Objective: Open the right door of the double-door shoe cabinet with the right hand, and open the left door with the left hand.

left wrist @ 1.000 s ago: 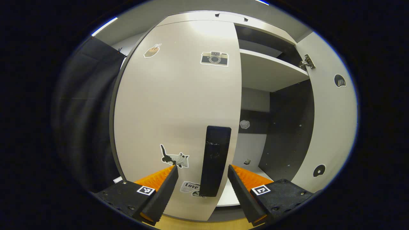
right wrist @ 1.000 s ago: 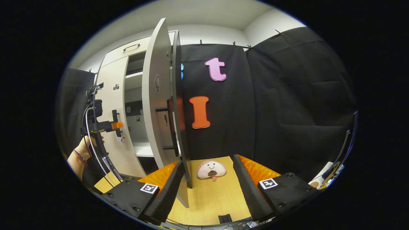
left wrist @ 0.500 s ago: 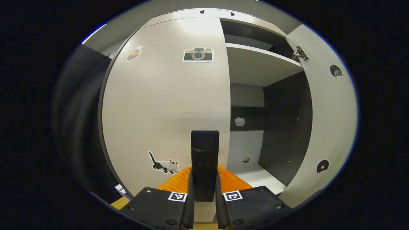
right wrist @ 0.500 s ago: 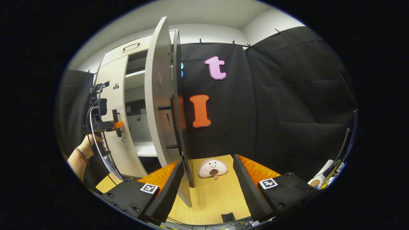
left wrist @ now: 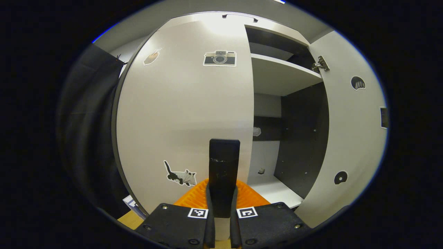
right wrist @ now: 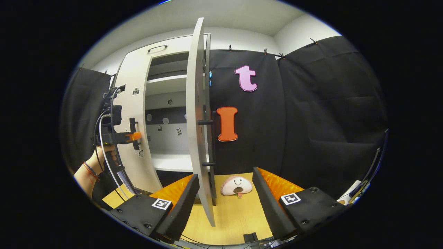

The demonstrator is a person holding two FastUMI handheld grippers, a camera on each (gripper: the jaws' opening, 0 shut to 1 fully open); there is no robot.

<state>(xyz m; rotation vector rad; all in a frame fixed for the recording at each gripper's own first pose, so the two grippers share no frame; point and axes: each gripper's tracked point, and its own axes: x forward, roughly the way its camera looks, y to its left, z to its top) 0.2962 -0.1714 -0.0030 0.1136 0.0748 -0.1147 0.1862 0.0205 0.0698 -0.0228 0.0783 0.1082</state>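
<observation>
Left gripper view close to left door [left wrist: 183, 114], right gripper view farther back – both facing cabinet [right wrist: 166, 114]

Left gripper [left wrist: 221, 211] closed, both fingers pressed against the black upright bar handle [left wrist: 224, 173] between them. Same gripper [right wrist: 133, 136] seen far left in the right gripper view, level, held from below by a hand [right wrist: 104, 152] with a bracelet. Right gripper [right wrist: 225, 193] spread wide, fingers apart, gripping nothing.

Pink plush toy [right wrist: 236, 185] on wooden floor [right wrist: 235, 218]
</observation>
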